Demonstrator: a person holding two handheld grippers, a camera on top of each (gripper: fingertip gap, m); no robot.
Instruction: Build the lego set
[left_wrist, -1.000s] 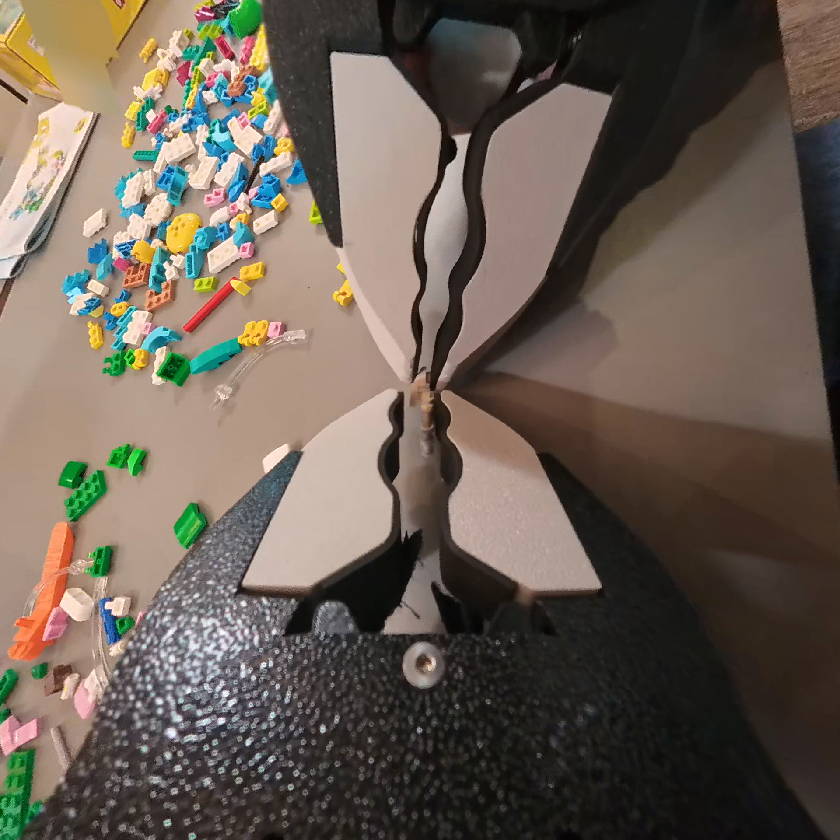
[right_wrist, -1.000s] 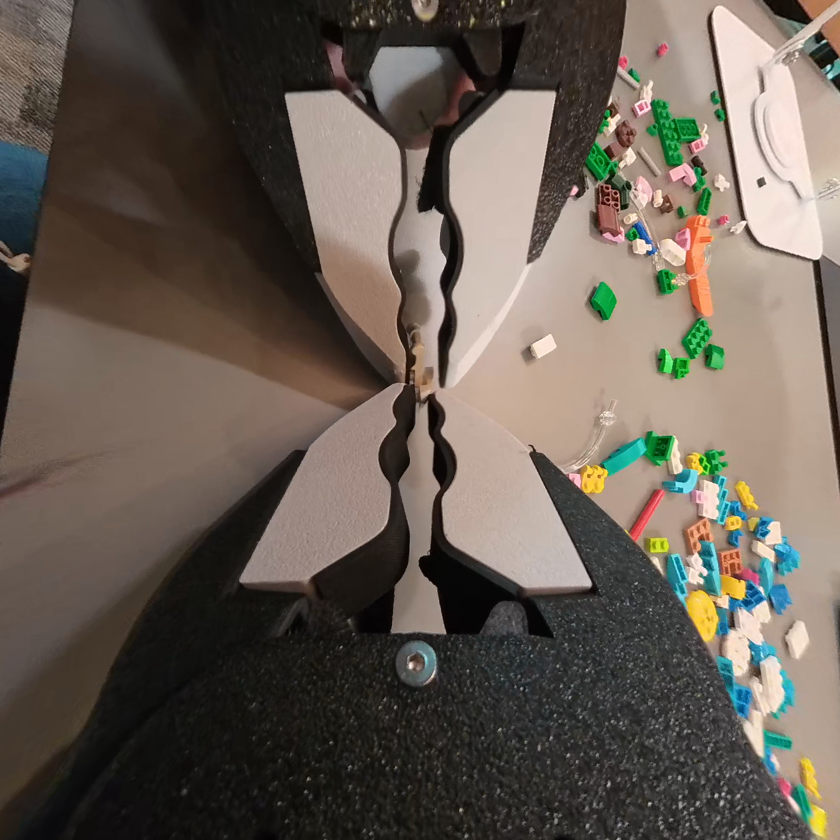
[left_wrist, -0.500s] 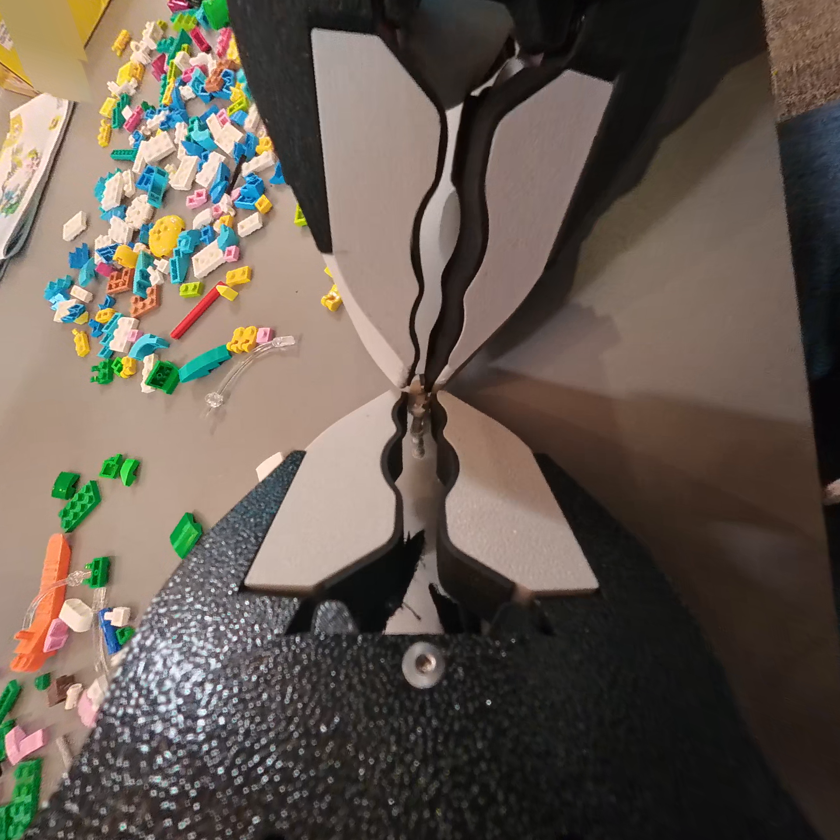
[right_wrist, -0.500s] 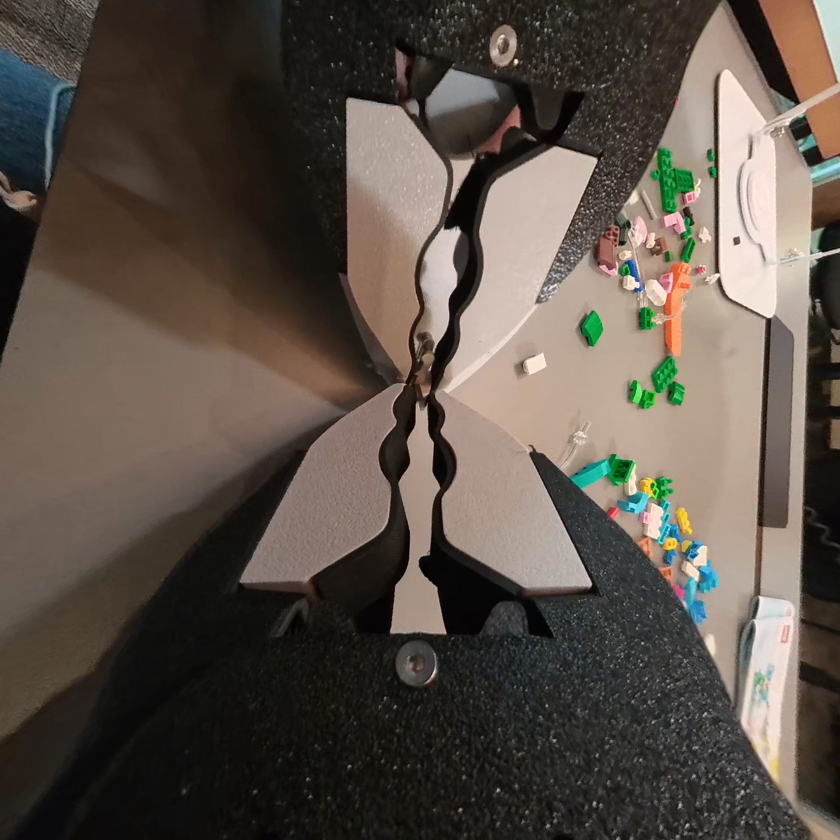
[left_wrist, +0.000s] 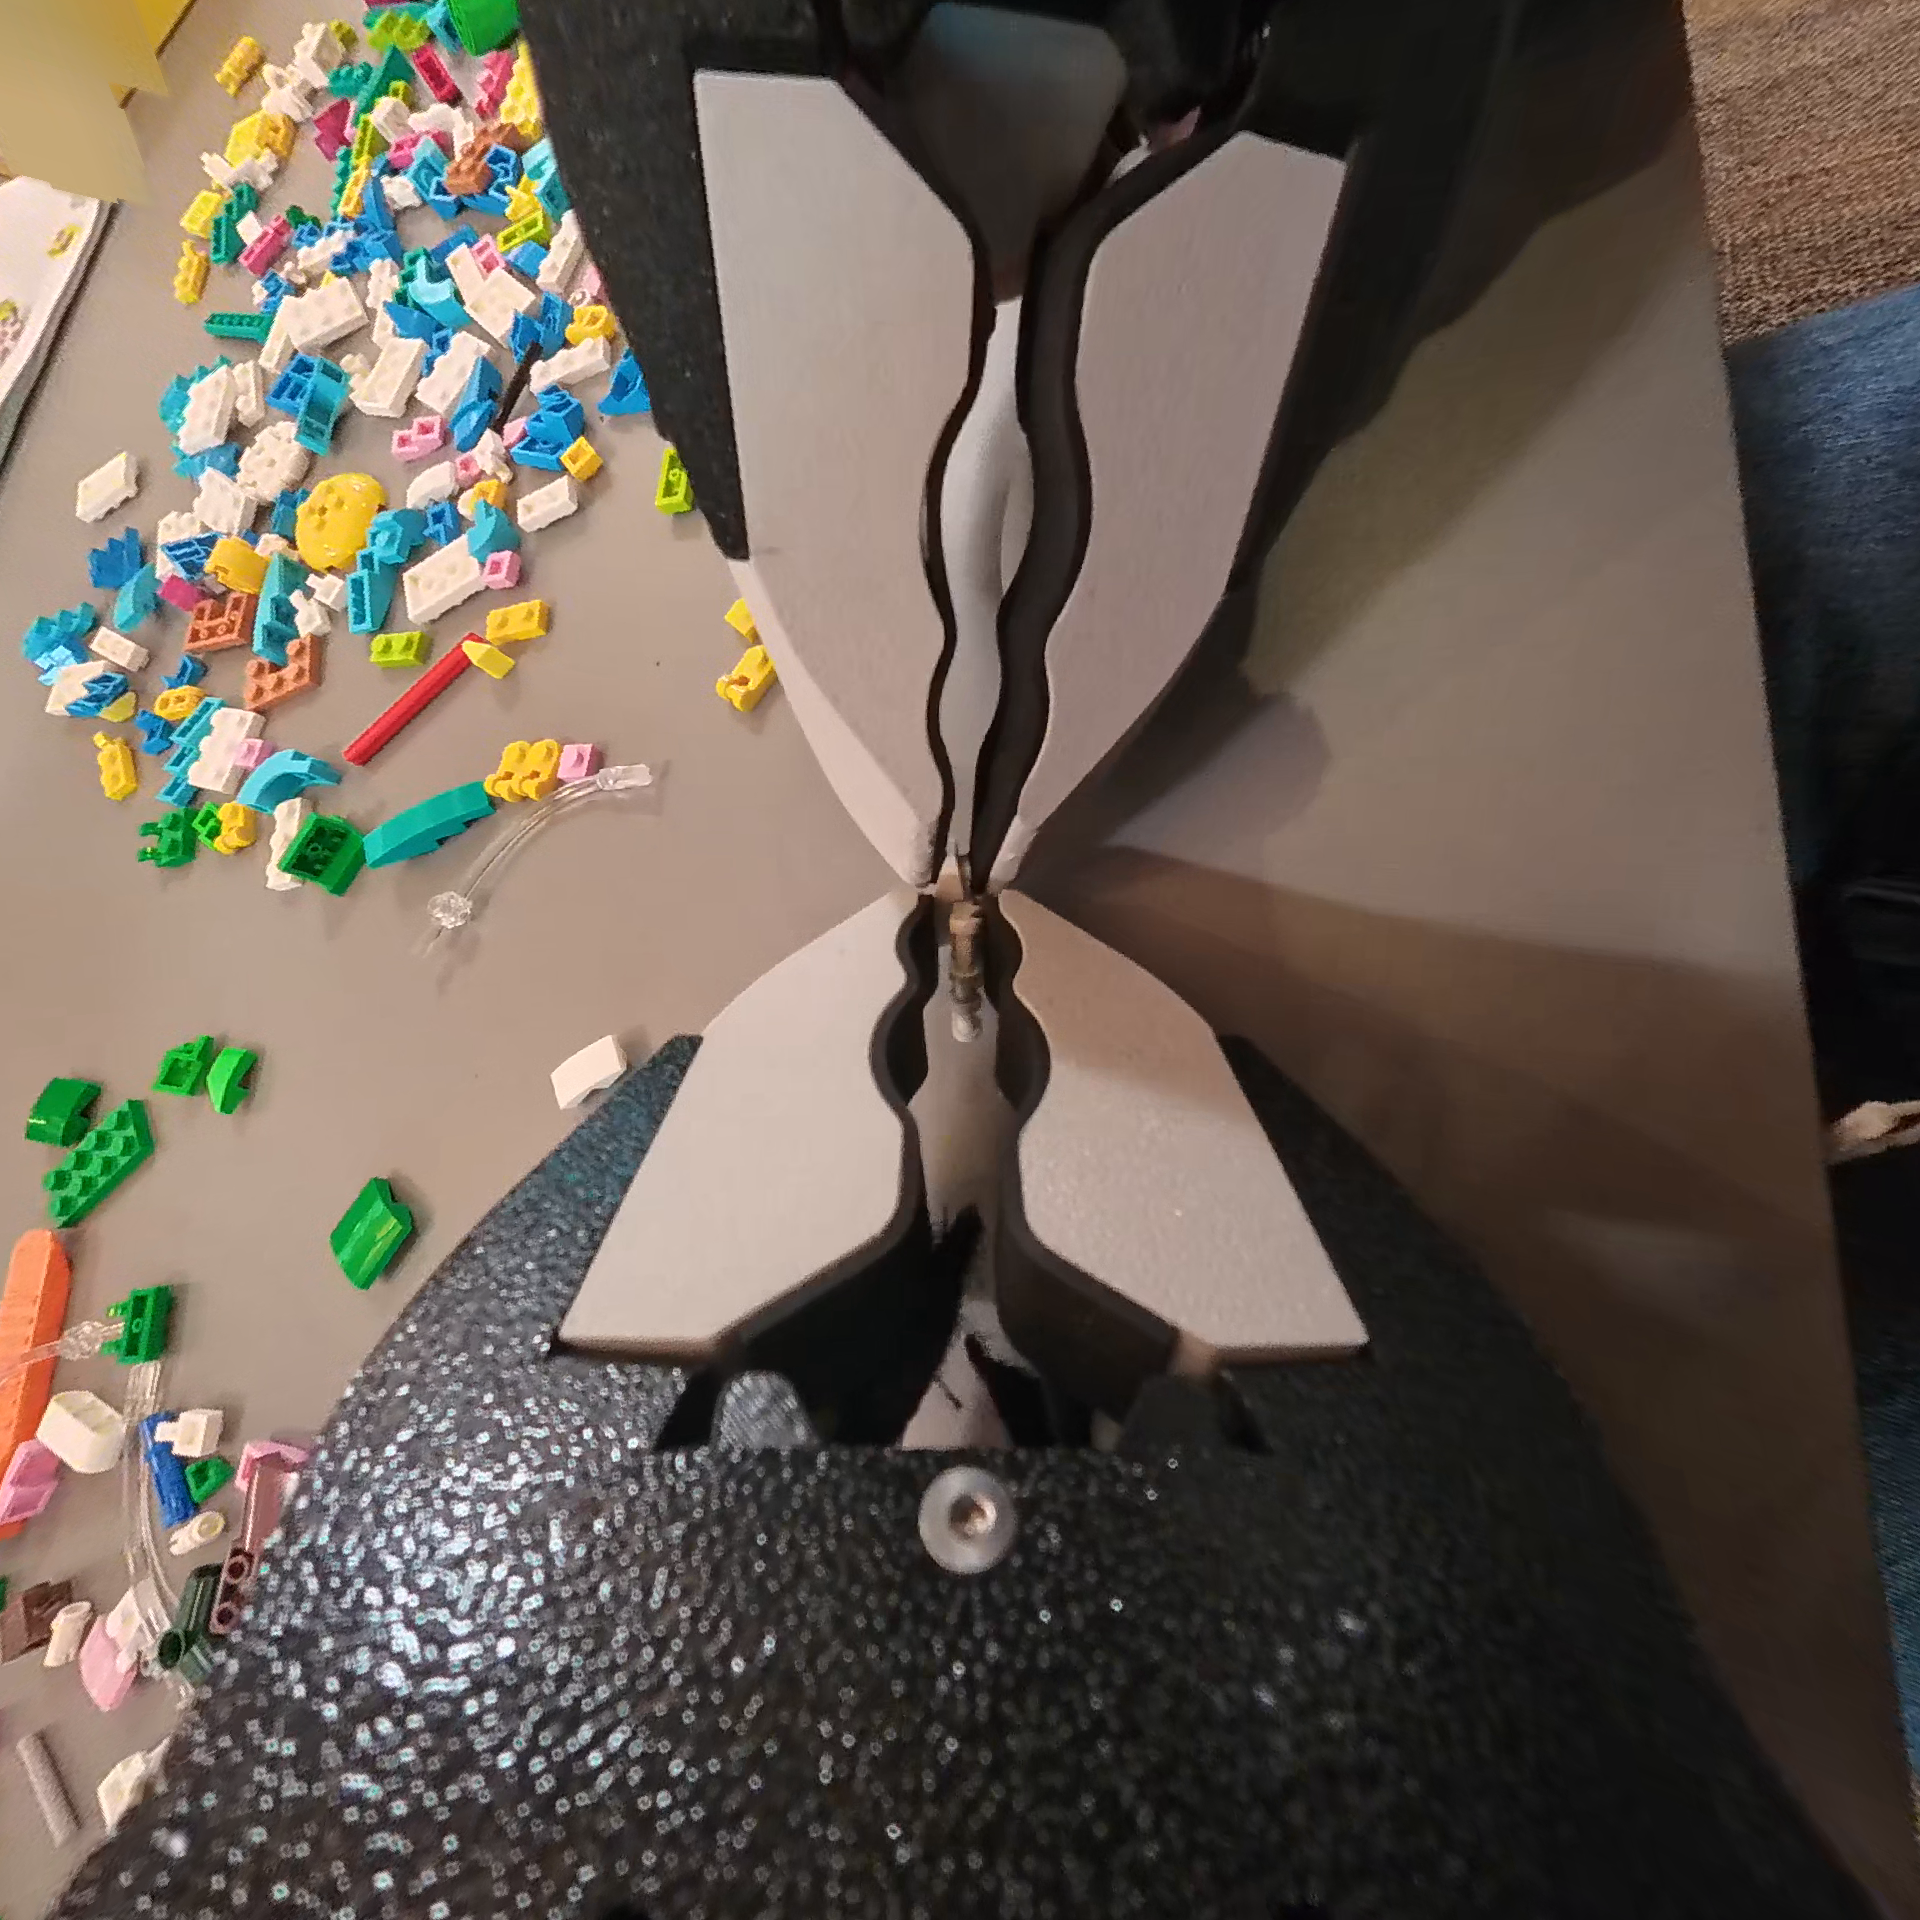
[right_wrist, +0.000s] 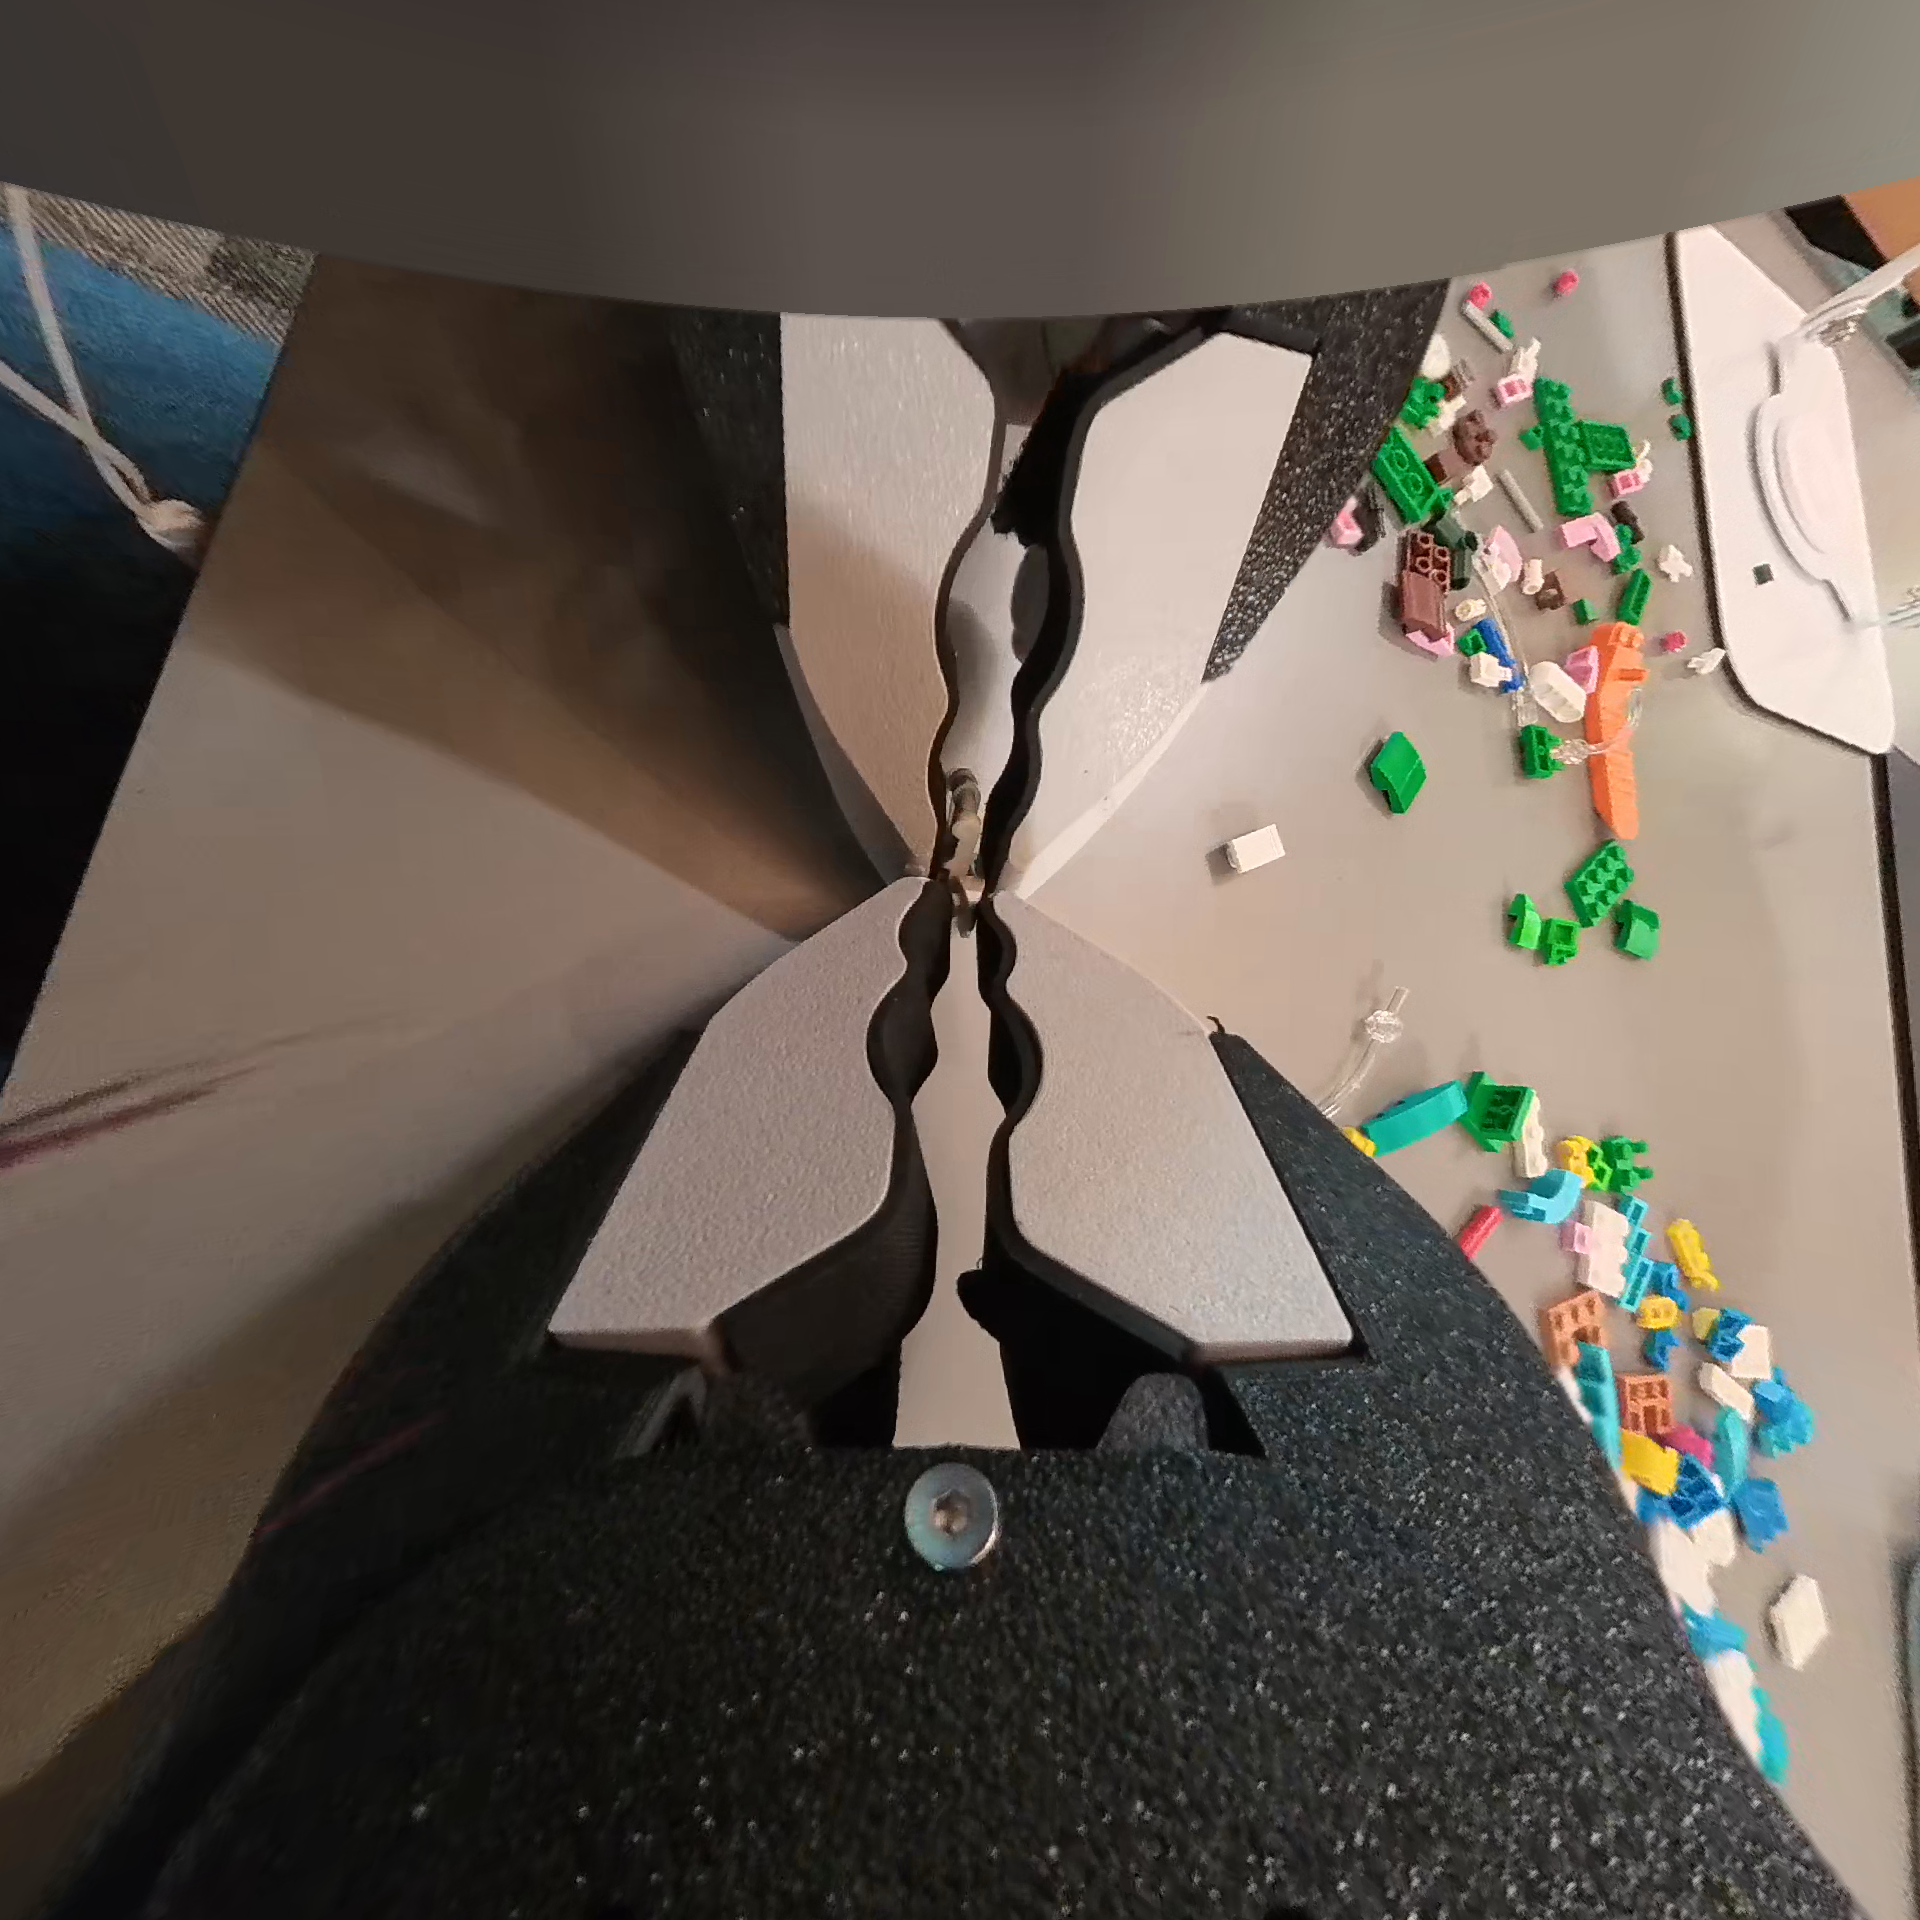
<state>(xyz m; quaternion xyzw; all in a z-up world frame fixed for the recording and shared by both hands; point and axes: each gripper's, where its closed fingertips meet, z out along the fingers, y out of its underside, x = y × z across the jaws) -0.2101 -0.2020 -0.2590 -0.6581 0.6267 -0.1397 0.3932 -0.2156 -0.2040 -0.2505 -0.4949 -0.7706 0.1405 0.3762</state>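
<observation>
My two grippers meet tip to tip above the grey table (left_wrist: 623, 987). In the left wrist view my left gripper (left_wrist: 958, 906) is shut on a slim tan piece with a clear end (left_wrist: 965, 961), which lies between its fingers. My right gripper (left_wrist: 966, 857) comes from above and pinches the piece's far end. In the right wrist view my right gripper (right_wrist: 961, 902) is shut at its tips on the same small piece (right_wrist: 964, 821), which runs up into the left gripper (right_wrist: 961, 847) opposite. How the piece's parts join is hidden by the fingers.
A heap of loose coloured bricks (left_wrist: 343, 436) lies far left, with green bricks (left_wrist: 99, 1158), an orange piece (left_wrist: 31, 1320), a white brick (left_wrist: 587, 1070) and a booklet (left_wrist: 42, 281). A white tray (right_wrist: 1808, 499) lies at the far right. The table edge (left_wrist: 1745, 727) runs close by.
The grippers stay tip to tip on the small piece. The right wrist view has swung and tilted, so the brick piles have shifted in it; the left view has shifted only slightly.
</observation>
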